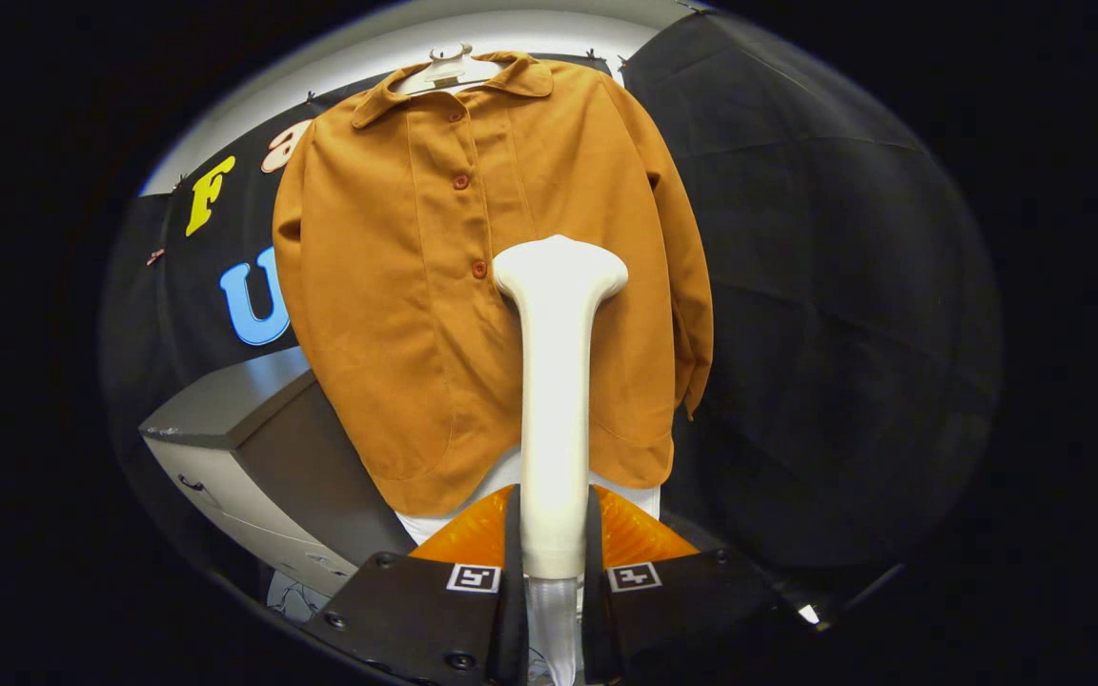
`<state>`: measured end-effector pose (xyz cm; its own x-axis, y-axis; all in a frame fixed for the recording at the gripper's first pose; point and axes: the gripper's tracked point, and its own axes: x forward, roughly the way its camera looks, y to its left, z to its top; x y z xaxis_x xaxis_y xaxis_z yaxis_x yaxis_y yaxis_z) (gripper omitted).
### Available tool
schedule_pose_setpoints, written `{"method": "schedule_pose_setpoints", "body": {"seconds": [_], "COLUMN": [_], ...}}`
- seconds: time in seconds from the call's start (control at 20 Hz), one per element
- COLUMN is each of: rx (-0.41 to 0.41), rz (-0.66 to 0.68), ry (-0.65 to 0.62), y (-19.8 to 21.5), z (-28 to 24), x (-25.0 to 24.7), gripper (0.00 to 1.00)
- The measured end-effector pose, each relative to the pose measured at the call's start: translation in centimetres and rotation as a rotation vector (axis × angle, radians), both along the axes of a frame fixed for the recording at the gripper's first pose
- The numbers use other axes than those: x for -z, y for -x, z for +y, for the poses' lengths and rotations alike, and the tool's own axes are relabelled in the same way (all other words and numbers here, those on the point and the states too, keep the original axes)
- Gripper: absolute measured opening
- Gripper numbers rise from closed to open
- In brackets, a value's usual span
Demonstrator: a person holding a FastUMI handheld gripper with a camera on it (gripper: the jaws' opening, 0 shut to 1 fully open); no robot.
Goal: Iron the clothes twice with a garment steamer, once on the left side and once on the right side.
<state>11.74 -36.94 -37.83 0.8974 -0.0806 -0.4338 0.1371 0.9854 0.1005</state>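
Garment: an orange-brown jacket (473, 286) is being displayed buttoned on a white hanger (449, 69), hanging against the booth wall, beyond the tool.
Cabinet: a grey surface (225, 405) is being seen below and to the left of the jacket's hem.
Steamer: a white garment steamer (557, 381) is being held upright, its head lying over the jacket's front just right of the button line, about mid-height. Contact with the cloth cannot be told.
Tool: the tool (554, 562) is being kept narrow, both fingers (513, 543) pressed on the steamer's handle.
Step (judged): a pass is being set up or run near the centre-right panel.
Risk: the smooth handle could be twisted in the grip if the head is dragged against a seam or button; the jacket could be swung off line, since it is hanging free.
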Motion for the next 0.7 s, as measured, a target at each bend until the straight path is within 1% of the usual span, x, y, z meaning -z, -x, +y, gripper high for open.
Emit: {"method": "schedule_pose_setpoints", "body": {"seconds": [0.25,0.35,0.5,0.7], "rx": [0.016,0.027,0.038,0.032], "rz": [0.029,0.037,0.035,0.004], "ry": [-0.025,-0.024,-0.037,-0.028], "y": [0.8,2.3,3.3,5.2], "z": [0.5,0.5,0.9,1.9], "x": [1.2,1.6,1.1,-0.5], "gripper": [0.26,0.26,0.26,0.26]}}
